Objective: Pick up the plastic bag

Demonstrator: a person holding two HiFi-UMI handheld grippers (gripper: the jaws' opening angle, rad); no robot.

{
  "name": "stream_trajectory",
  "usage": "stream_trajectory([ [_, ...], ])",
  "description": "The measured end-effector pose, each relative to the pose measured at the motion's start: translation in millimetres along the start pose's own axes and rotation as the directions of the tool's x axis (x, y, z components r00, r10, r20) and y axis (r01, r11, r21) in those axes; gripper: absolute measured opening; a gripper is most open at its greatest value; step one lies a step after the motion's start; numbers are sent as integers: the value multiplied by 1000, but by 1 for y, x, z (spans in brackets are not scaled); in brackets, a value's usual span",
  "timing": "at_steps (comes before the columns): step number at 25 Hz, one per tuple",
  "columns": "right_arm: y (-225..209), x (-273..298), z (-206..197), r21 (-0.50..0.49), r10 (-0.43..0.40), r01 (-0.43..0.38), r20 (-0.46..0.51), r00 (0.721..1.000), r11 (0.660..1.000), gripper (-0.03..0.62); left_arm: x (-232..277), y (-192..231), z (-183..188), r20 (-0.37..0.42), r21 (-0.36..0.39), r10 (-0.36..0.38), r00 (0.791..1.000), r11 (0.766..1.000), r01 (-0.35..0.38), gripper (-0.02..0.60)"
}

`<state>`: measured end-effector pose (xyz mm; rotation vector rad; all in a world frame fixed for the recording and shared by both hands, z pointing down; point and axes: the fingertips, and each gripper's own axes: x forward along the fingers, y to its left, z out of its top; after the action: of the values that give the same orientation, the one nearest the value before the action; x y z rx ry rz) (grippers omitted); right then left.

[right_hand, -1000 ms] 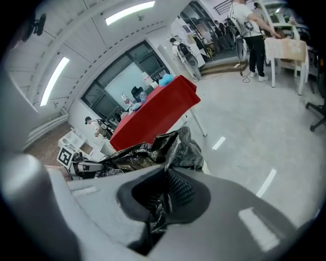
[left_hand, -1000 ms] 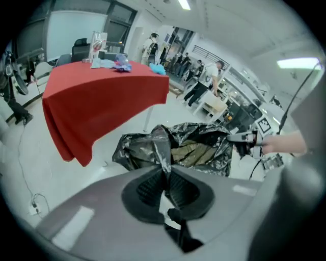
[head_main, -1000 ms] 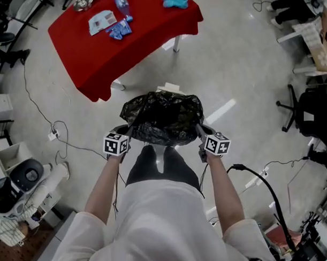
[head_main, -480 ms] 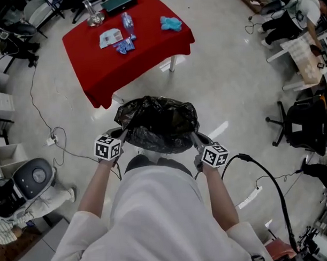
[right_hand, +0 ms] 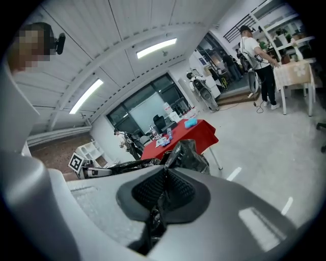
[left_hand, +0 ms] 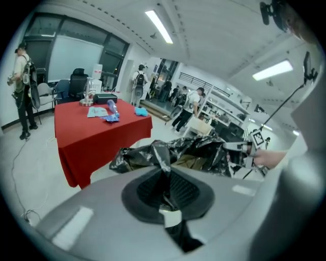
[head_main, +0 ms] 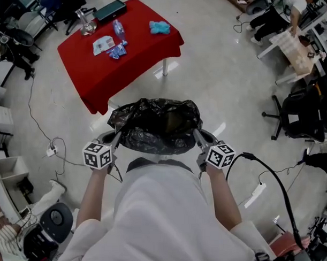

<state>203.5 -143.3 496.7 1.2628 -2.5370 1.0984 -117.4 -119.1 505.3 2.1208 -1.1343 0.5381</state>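
A black plastic bag hangs in the air in front of the person, stretched open between both grippers. My left gripper is shut on the bag's left rim, and its own view shows a strip of black film pinched between the closed jaws. My right gripper is shut on the right rim, with crumpled film clamped between its jaws. Brown contents show inside the bag's mouth. The bag's bottom is hidden behind its bulk.
A table with a red cloth stands ahead, carrying a bottle, papers and a blue cloth. Cables trail over the pale floor at the left. A black office chair and a desk stand at the right. People stand farther off.
The head view has swung, so the red table sits farther up and left. The bag stays stretched between both shut grippers, which have spread slightly wider apart.
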Motion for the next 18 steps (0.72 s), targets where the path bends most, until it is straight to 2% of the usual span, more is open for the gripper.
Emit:
stream_trajectory([
  [9,50,-22,-8,-11,-72,73,82,994,997,2,-45,12,-1,1,62,-63,998,996,63,5],
  [18,117,-38,-24,-36,-97,104,149,984,994,2,-106,23,-15,28,110,-110,994,988,106,5],
])
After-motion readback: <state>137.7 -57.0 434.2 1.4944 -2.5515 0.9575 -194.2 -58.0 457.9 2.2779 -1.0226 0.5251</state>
